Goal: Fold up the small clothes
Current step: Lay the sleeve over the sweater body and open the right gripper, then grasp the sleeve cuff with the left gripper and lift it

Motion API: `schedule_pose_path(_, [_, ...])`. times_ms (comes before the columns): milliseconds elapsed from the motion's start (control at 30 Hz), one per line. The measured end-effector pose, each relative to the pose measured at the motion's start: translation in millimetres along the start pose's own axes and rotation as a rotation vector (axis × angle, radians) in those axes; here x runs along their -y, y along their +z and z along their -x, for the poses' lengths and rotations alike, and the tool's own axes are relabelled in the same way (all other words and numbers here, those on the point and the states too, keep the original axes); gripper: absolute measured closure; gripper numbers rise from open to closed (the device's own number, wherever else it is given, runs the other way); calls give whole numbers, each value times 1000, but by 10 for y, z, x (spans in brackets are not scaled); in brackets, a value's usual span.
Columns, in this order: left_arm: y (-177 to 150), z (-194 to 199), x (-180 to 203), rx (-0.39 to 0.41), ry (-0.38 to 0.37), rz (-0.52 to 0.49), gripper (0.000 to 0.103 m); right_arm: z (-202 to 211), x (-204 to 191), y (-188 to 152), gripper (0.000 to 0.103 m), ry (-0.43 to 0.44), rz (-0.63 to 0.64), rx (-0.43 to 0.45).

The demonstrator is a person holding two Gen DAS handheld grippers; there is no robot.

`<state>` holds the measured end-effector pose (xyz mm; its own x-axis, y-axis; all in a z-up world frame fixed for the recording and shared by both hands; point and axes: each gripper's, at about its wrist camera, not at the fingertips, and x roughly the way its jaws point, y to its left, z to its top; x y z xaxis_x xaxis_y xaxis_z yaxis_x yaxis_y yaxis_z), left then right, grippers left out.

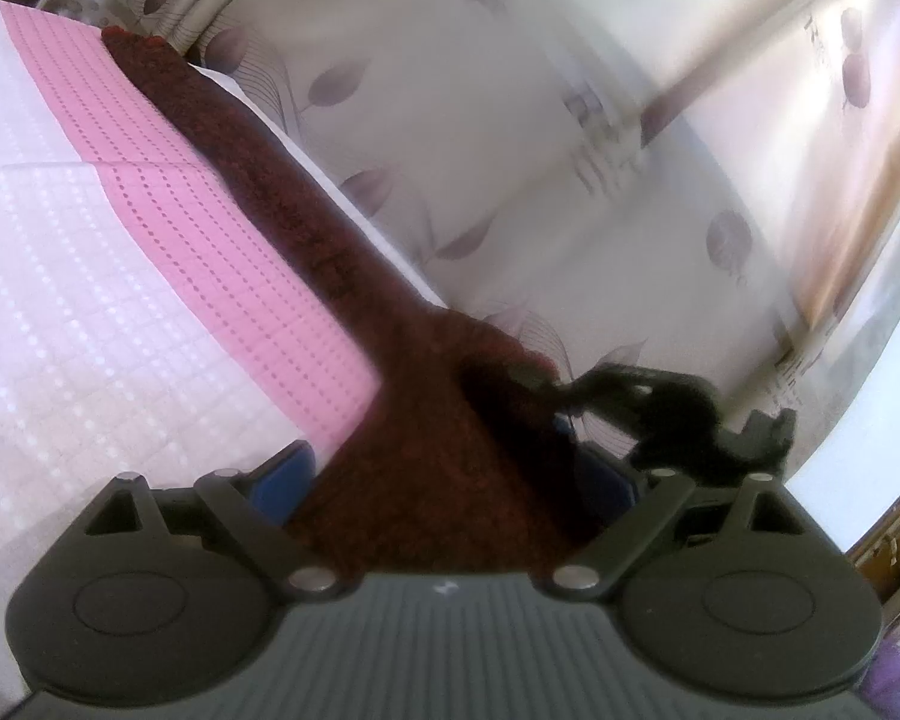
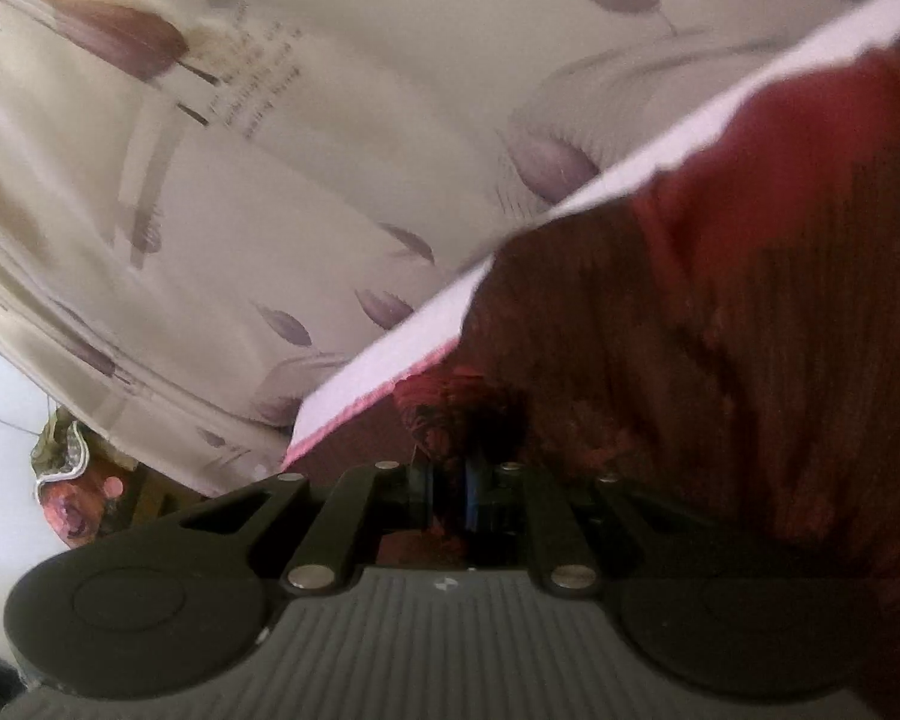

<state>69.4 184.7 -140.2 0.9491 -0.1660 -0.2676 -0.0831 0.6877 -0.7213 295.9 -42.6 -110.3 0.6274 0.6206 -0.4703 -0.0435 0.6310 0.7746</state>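
Observation:
A dark red knitted garment (image 1: 282,192) with a broad pink band (image 1: 222,228) and a white dotted part (image 1: 48,252) is held up off the bed. In the left wrist view its red edge runs down into my left gripper (image 1: 444,480), whose blue-padded jaws stand wide with the thick cloth bunched between them. The other gripper's black tip (image 1: 678,414) holds the same edge just to the right. In the right wrist view my right gripper (image 2: 450,492) is shut on the red knit (image 2: 750,312), which fills the right side; its pink-white edge (image 2: 390,360) crosses the view.
Below and behind lies a cream bedsheet (image 1: 510,120) printed with purple leaves, also in the right wrist view (image 2: 270,180). A flowered bundle (image 2: 72,498) sits at lower left. A wooden edge (image 1: 894,540) shows at the far right.

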Motion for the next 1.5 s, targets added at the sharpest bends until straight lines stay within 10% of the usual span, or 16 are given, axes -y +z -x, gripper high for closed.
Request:
schedule_pose_path(200, [-3,3,6,-2,3,-5,9,15,49,-68,63,15,-17,-18])
schedule_pose_path(400, [-4,-2,16,-1,7,-6,9,948,-59,-119,48,103,68,115])
schedule_pose_path(600, [-4,-14,37,-7,16,-7,9,1926,402,5,51,-197,250,309])
schedule_pose_path(733, [155,-9,-22,-56,-13,76,9,2003,911,142,61,-347,196,221])
schedule_pose_path(1200, [2190,-484,-1158,-12,295,267,10,1913,1047,6,51,-297,269,207])
schedule_pose_path(1500, [2753,-1017,-1666,-50,364,376,14,1921,1054,-10,49,-284,268,211])
